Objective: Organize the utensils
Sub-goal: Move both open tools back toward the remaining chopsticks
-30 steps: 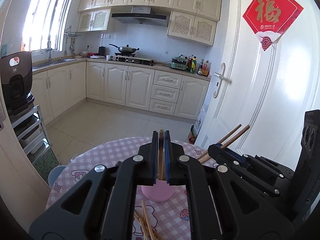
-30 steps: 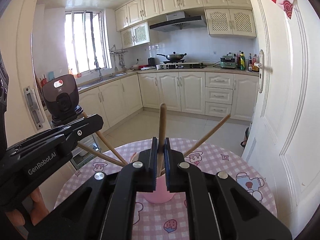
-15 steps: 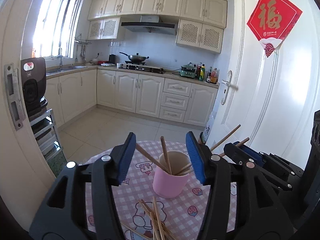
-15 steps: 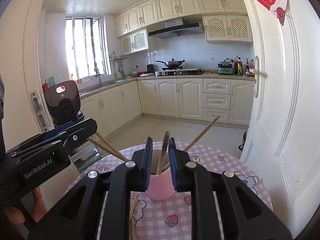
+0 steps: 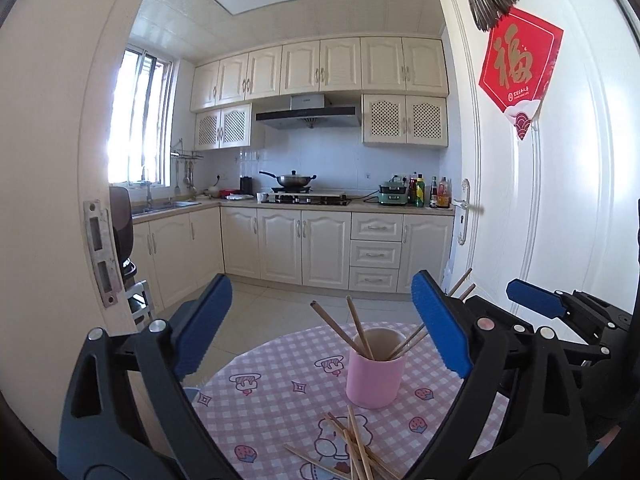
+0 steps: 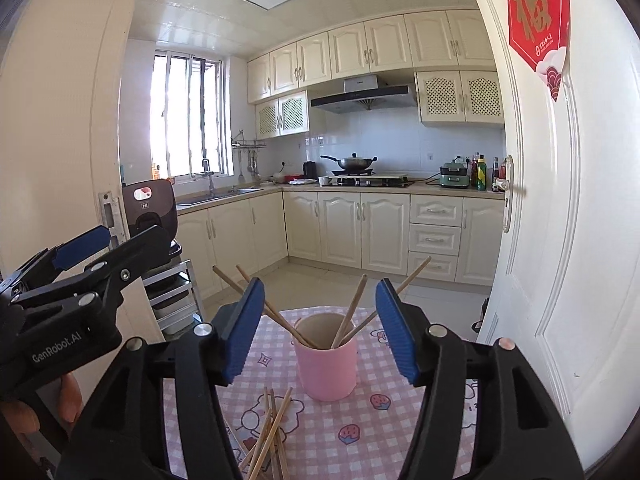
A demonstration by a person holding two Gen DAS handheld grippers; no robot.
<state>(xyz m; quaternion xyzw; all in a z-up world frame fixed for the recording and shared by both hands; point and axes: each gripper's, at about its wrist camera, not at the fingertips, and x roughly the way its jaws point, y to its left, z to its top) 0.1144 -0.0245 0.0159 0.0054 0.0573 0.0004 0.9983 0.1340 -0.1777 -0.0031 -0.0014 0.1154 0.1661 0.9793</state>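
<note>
Left gripper (image 5: 322,326): jaws opening, near full spread, empty; a second ago clamped on a chopstick above the cup. Right gripper (image 6: 320,326): jaws opening, about half spread, empty; likewise clamped on a chopstick a second ago. Both have drawn back from the pink cup (image 6: 325,364), which stands upright on the checked tablecloth (image 6: 400,432). Chopsticks in cup (image 5: 362,332): several, leaning outward, released. Loose chopsticks (image 6: 267,436): a crossed heap on the cloth in front of the cup. Judgement: two deposited; heap next.
</note>
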